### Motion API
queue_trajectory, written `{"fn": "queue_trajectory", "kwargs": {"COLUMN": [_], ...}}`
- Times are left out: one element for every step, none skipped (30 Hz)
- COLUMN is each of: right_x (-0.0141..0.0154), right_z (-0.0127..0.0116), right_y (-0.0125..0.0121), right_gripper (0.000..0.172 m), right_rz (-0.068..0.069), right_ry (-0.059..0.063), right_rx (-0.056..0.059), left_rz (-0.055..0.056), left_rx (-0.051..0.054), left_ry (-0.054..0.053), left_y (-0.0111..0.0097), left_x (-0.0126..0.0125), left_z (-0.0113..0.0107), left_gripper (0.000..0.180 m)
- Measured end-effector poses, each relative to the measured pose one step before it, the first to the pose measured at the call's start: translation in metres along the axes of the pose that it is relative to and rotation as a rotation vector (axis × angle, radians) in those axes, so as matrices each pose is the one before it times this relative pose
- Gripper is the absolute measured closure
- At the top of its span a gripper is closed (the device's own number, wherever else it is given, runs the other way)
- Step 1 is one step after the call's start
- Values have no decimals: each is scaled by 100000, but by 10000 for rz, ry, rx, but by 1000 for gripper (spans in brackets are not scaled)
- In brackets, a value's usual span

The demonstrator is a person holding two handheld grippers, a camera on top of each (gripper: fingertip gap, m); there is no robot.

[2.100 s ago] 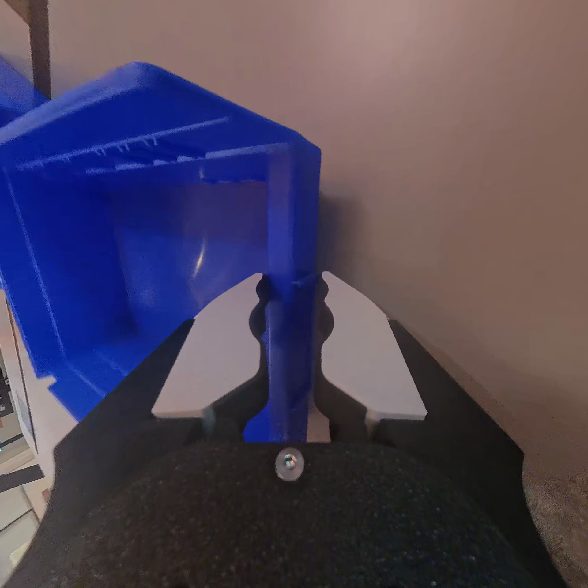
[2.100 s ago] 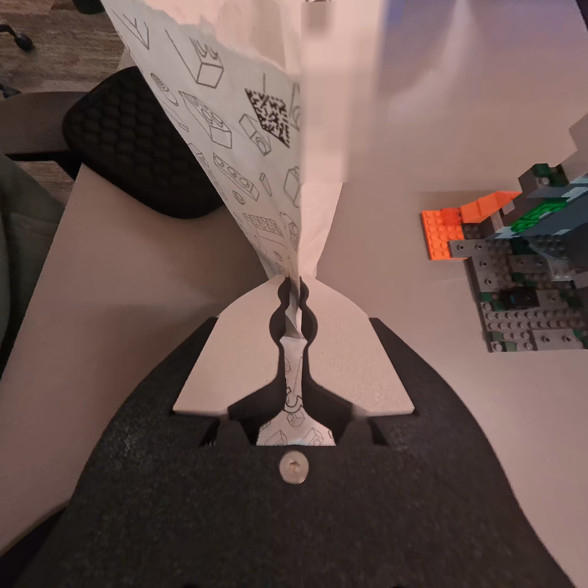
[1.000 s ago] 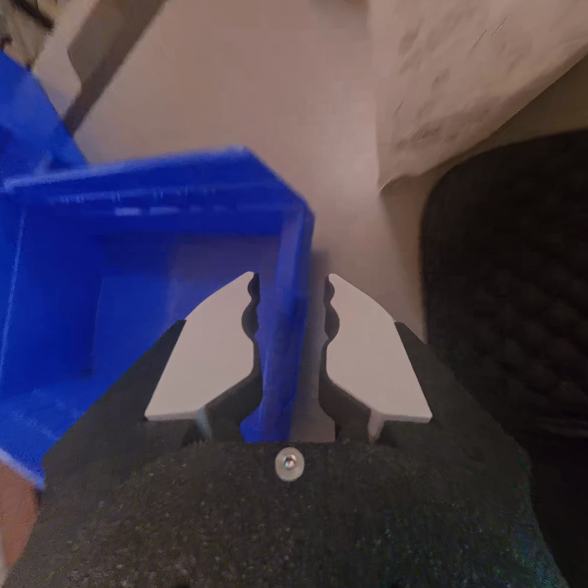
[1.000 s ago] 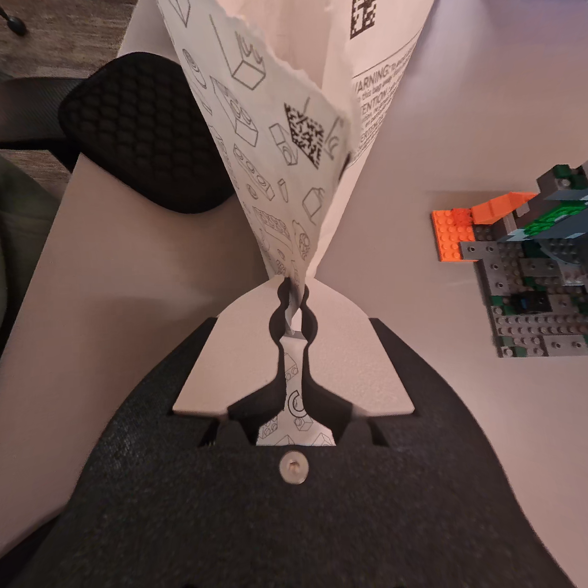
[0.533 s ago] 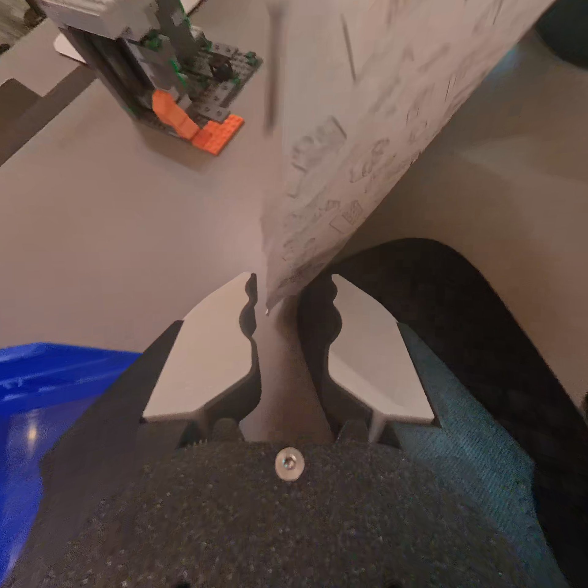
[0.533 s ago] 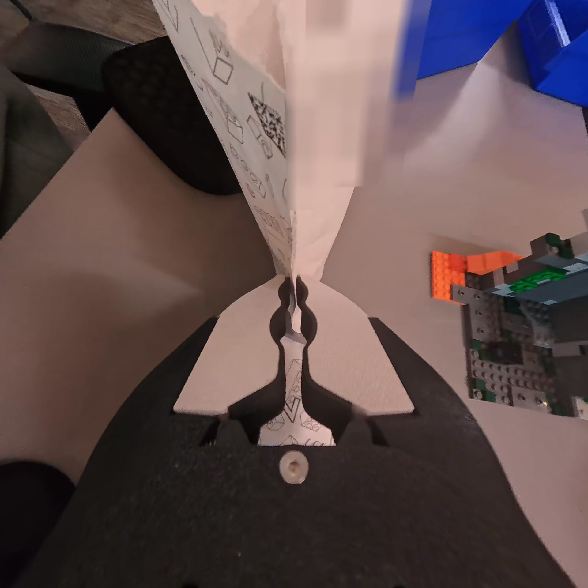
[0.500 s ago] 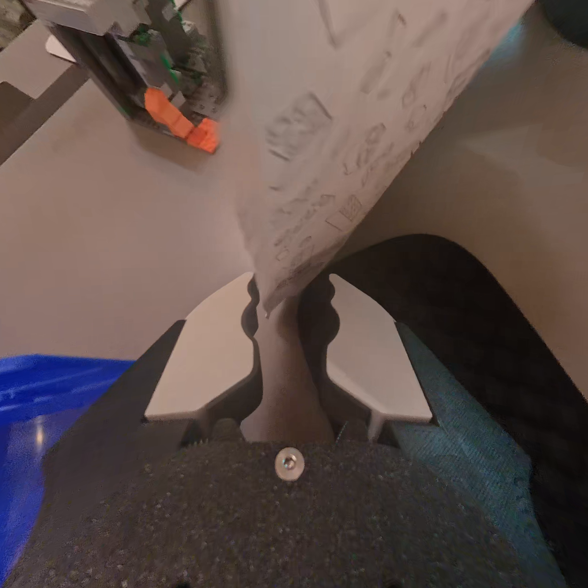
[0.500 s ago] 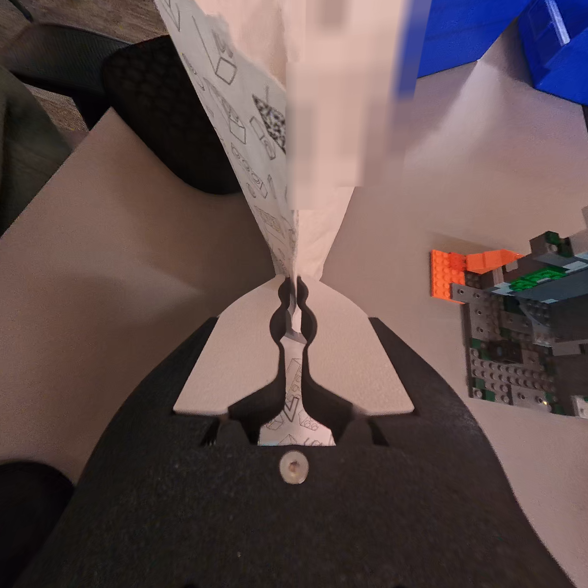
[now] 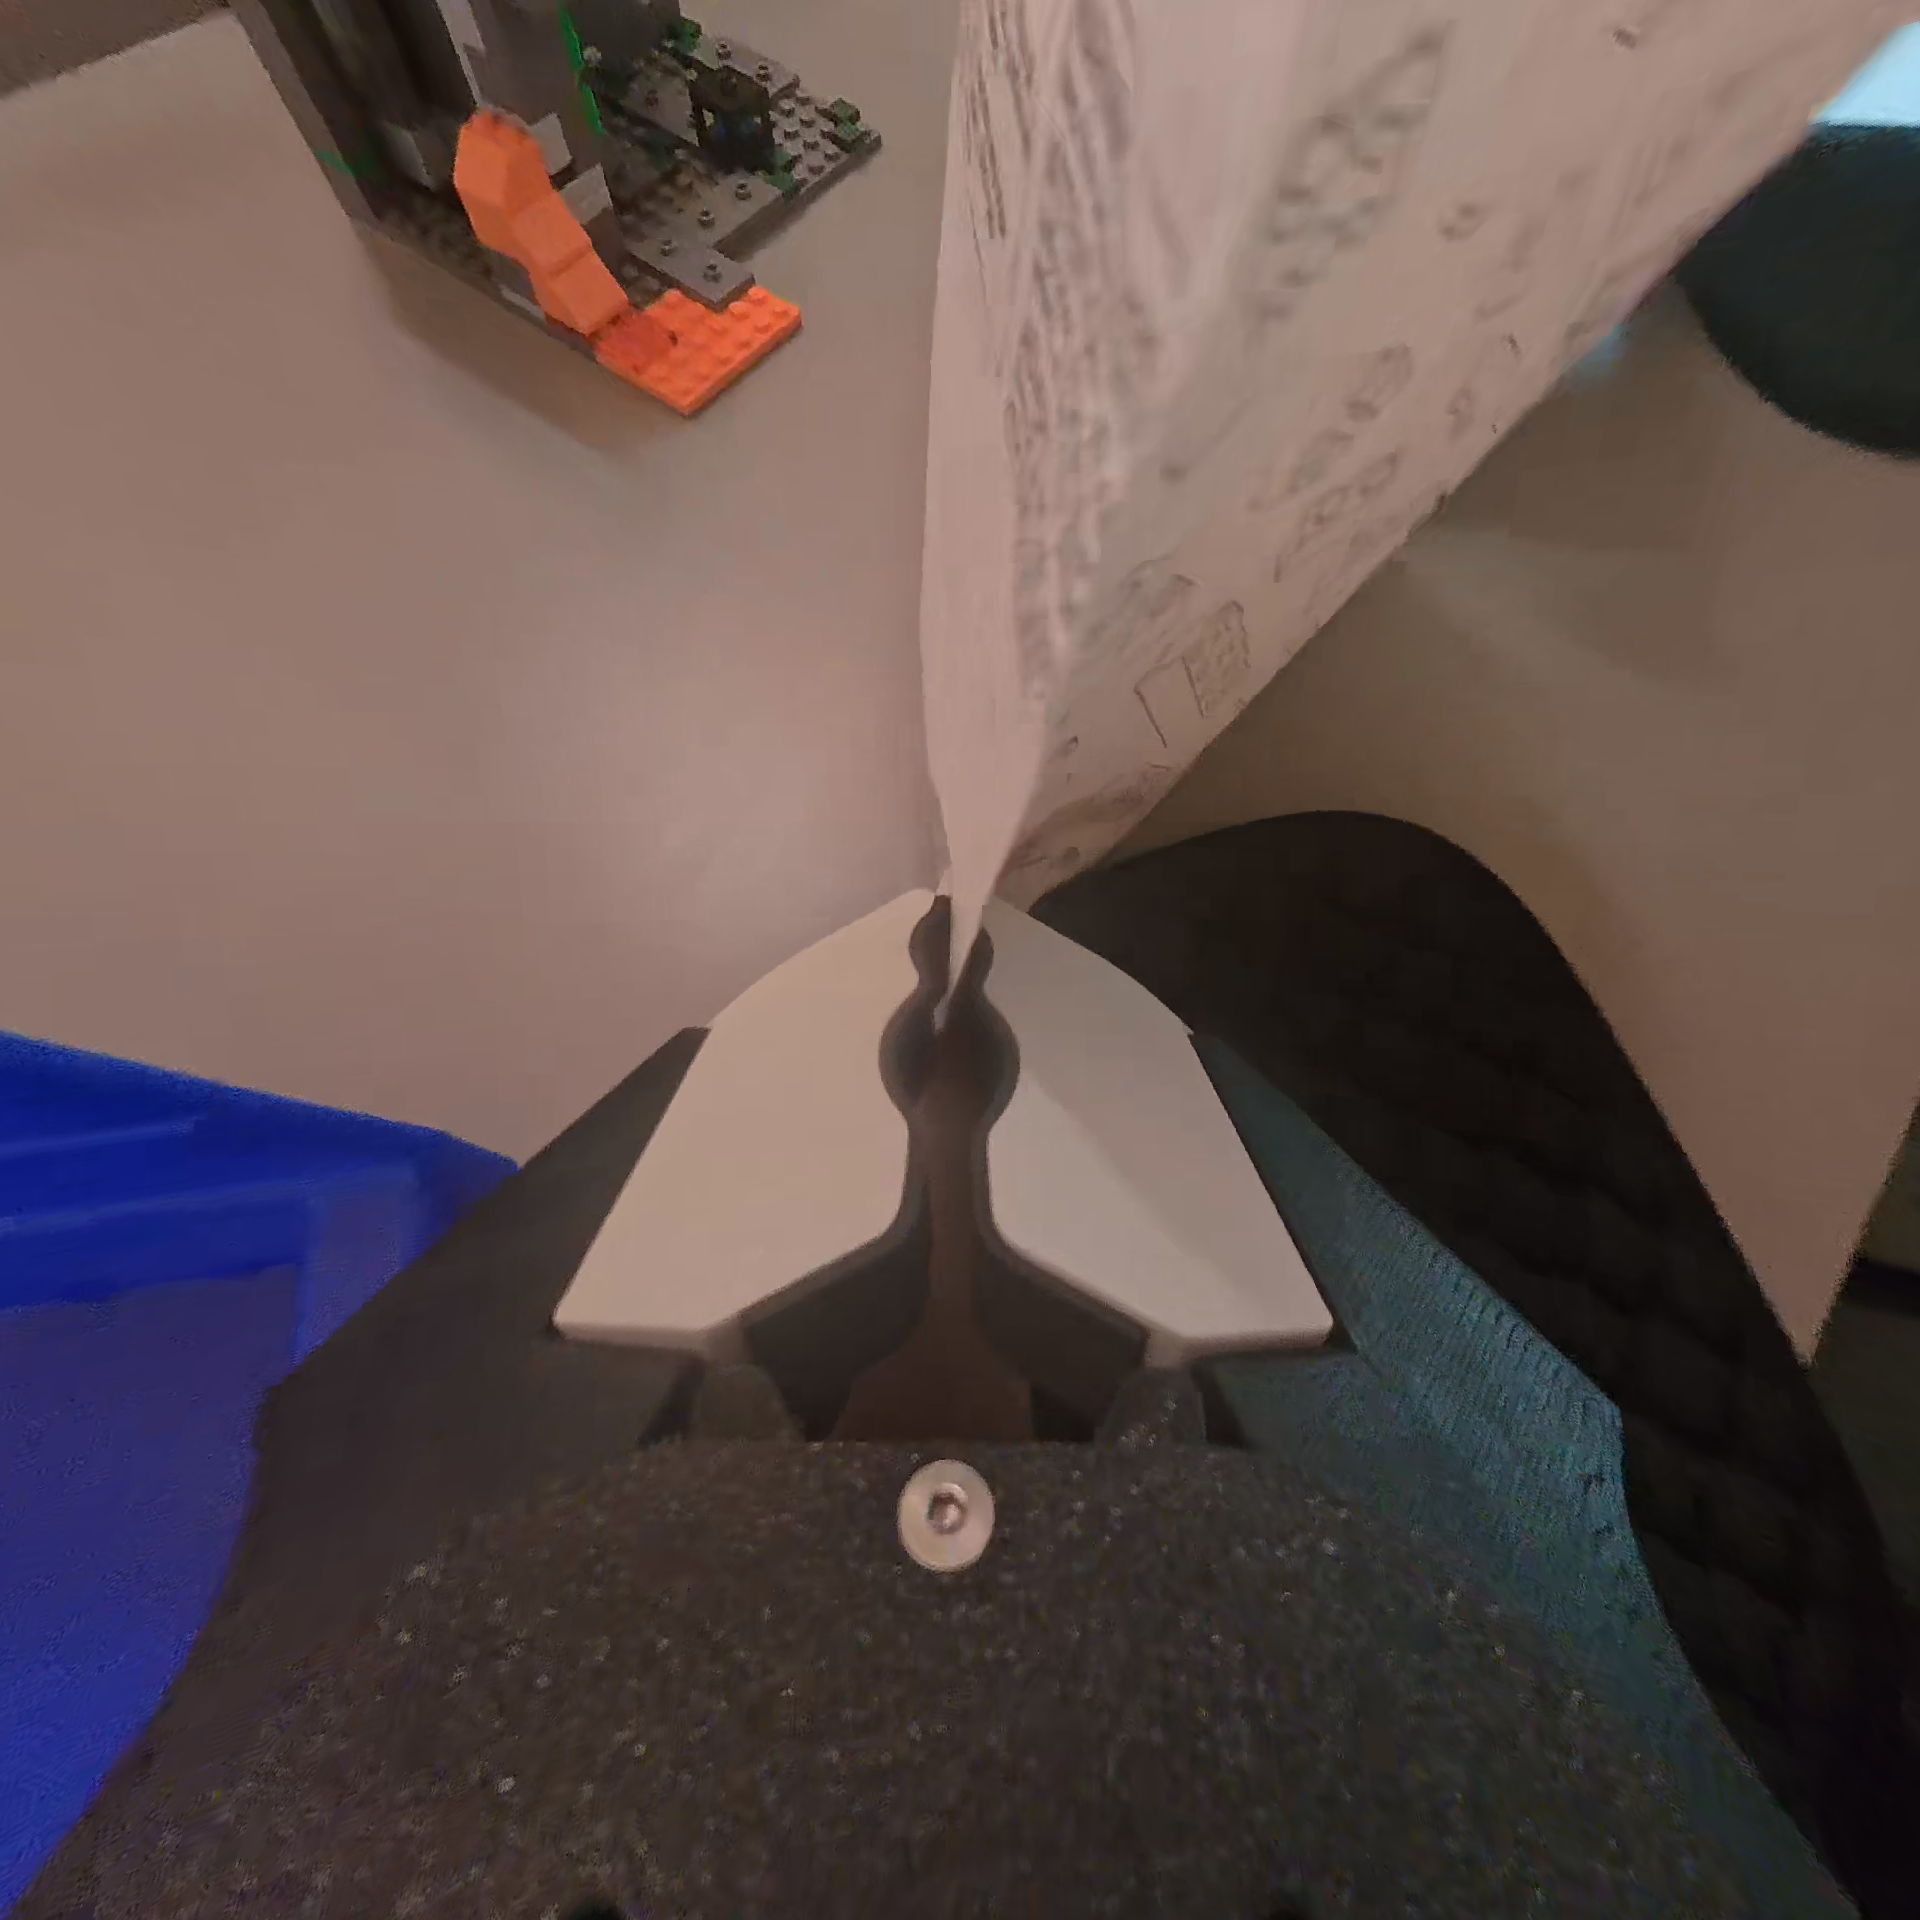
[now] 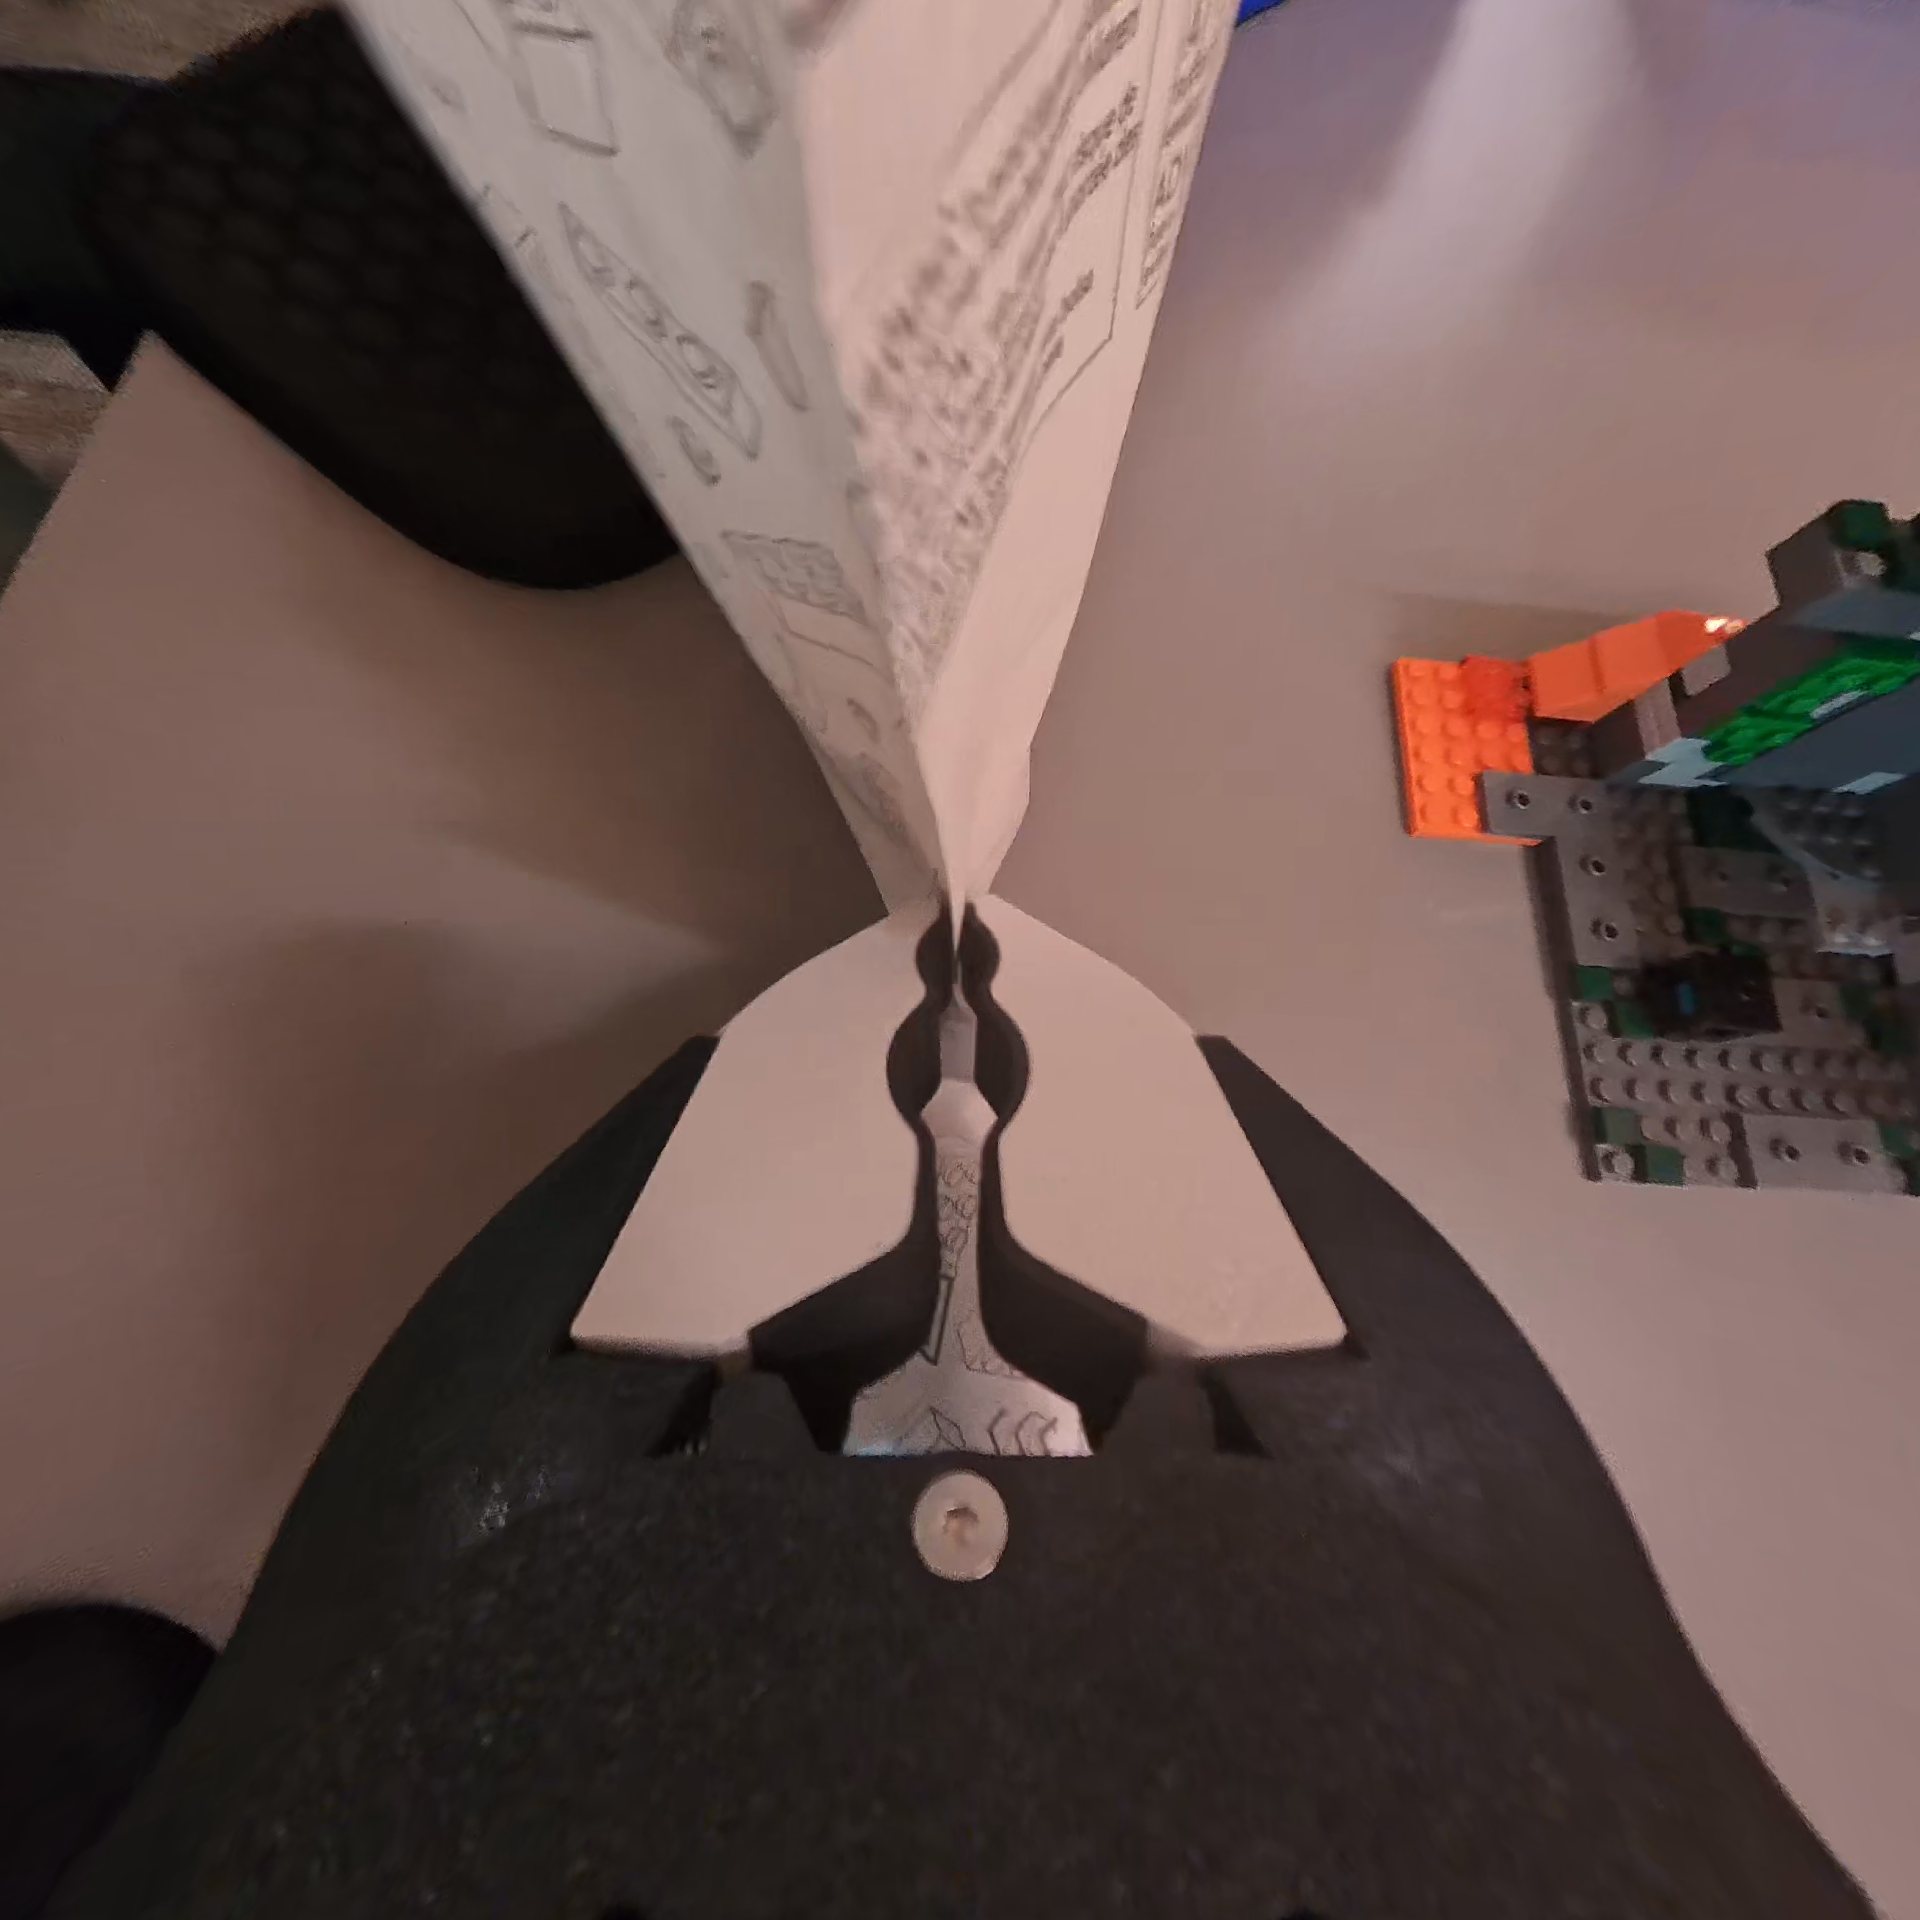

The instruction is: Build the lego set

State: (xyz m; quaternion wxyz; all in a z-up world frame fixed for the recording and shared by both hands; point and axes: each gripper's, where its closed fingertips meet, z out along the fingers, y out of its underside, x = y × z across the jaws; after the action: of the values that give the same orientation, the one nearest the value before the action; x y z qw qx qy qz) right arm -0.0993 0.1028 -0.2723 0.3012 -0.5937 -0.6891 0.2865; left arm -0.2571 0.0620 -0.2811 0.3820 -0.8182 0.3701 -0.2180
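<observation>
Both my tongs grip one paper bag: left gripper pinches a corner, right gripper clamps another edge. Bag hangs above the table, clear of it. Brick model near the far edge; blue bin beside my left.

Paper bag between both claws, brick model on table right of it.

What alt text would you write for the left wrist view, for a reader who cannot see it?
The left gripper has its jaws shut on a corner of a white paper bag printed with brick drawings, above a beige table. A grey, green and orange toy-brick model stands behind; a blue plastic bin is at left.
</observation>
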Motion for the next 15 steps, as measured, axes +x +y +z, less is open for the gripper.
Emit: {"fn": "queue_trajectory", "kwargs": {"right_x": [-44, -416, -445, -435, -717, -785, -806, -872, -979, -563, -216, -22, 315, 475, 560], "right_z": [-95, -227, -363, -420, -434, -399, -329, -262, -151, -38, 50, 151, 253, 253, 157], "right_y": [-406, -494, -629, -577, -522, -383, -72, 215, 555, 816, 951, 1122, 1160, 1026, 845], "right_gripper": [172, 172, 172, 172, 172, 172, 172, 172, 172, 172, 172, 172, 172, 171, 171], "right_rz": [554, 696, 684, 695, 716, 818, 920, 903, 726, 626, 516, 438, 436, 375, 290], "right_ry": [-201, -487, -426, -325, -457, -441, -468, -536, -651, -400, -239, -185, -50, -3, 54], "right_rx": [68, 36, 101, 58, 45, 28, -79, -103, -149, -129, -93, -120, -120, -68, -51], "left_rz": [-215, -186, -190, -210, -236, -257, -273, -298, -291, -327, -295, -183, -174, -142, -9], "left_rx": [-35, 17, 24, -51, -37, -59, -185, -242, -208, -227, -278, -223, -206, -239, -220], "left_ry": [112, 97, 255, 403, 310, 410, 612, 658, 640, 636, 473, 209, 168, 73, -136], "left_y": [-131, -289, -421, -383, -442, -372, -126, 73, 190, 398, 566, 580, 571, 546, 462], "left_x": [8, 47, 313, 567, 510, 731, 1085, 1203, 1159, 1127, 786, 345, 194, 7, -305], "left_z": [-328, -499, -653, -710, -660, -588, -446, -246, -10, 266, 504, 635, 676, 631, 490], "left_gripper": [180, 180, 180, 180, 180, 179, 179, 179, 179, 179, 179, 179, 178, 177, 177]}}
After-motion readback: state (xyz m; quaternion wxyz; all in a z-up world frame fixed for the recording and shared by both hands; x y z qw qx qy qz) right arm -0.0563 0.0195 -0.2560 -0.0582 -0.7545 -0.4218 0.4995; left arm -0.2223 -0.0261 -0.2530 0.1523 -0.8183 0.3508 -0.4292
